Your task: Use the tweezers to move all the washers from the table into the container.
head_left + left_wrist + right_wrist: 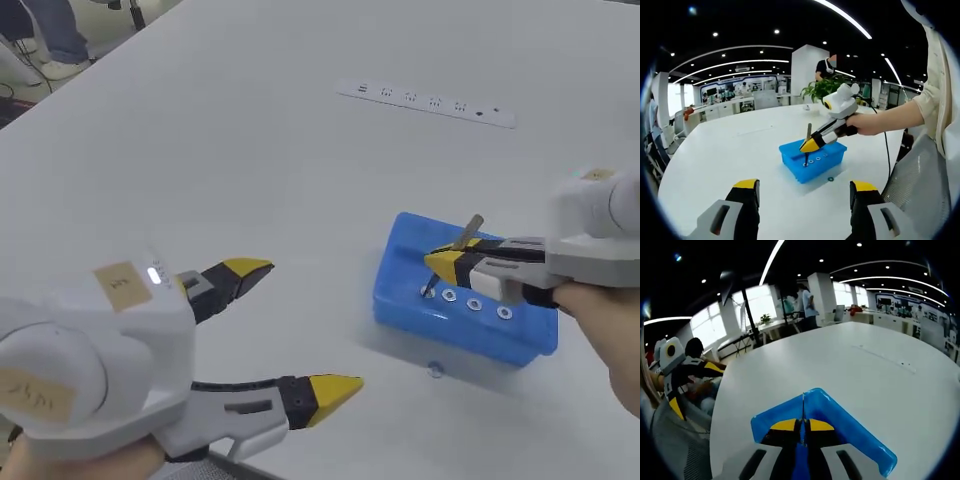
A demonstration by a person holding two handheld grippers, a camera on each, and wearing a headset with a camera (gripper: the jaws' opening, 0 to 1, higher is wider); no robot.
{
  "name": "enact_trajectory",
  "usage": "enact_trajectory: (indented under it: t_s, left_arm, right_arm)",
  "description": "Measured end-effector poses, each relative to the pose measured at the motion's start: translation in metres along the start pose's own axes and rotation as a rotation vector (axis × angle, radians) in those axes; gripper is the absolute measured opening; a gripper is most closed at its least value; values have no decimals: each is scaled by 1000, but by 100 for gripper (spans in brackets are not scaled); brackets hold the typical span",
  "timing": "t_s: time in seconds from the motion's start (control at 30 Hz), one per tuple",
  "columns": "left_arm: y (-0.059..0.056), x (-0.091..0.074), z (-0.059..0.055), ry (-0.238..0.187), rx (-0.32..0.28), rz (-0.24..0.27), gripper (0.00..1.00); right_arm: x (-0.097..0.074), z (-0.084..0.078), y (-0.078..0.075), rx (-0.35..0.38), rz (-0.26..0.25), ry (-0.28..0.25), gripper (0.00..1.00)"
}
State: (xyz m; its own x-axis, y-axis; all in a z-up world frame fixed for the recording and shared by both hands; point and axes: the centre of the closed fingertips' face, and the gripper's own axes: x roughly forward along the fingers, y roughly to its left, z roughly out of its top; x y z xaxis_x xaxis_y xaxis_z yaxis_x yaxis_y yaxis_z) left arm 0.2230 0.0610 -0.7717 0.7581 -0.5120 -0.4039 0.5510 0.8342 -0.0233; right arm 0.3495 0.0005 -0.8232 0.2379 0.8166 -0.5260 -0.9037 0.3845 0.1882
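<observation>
White table — blue container, washer, power strip

The head view looks from above the person's hands, forward and down across the bench. It is close over the left tool at lower left, with the right tool over the blue container at right. The left gripper view sits low over the bench, facing level along its jaws at that container and the right tool, a short way off. The right gripper view rides just above the container, the tweezers dead centre, looking over its far corner along the bench, the left tool at its left edge. All three share the container.
</observation>
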Motion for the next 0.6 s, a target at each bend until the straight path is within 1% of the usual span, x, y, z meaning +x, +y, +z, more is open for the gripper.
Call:
enact_trajectory:
  t_s: [0.07,0.17,0.23,0.33,0.53,0.6]
  left_arm:
    - [0,0,0,1,3,0,75]
    - [0,0,0,0,2,0,75]
    - [0,0,0,1,1,0,74]
    - [0,0,0,0,4,-1,74]
    - [-2,0,0,2,5,-6,74]
    - [-2,0,0,3,6,-7,74]
  right_arm:
    - [-1,0,1,-7,-2,1,4]
    - [-5,5,3,-18,-6,-9,4]
    - [-10,12,5,-23,-11,-32,4]
    - [-19,24,13,-28,-4,-67,4]
    - [-31,36,26,-49,9,-98,4]
    - [-36,40,32,-61,11,-111,4]
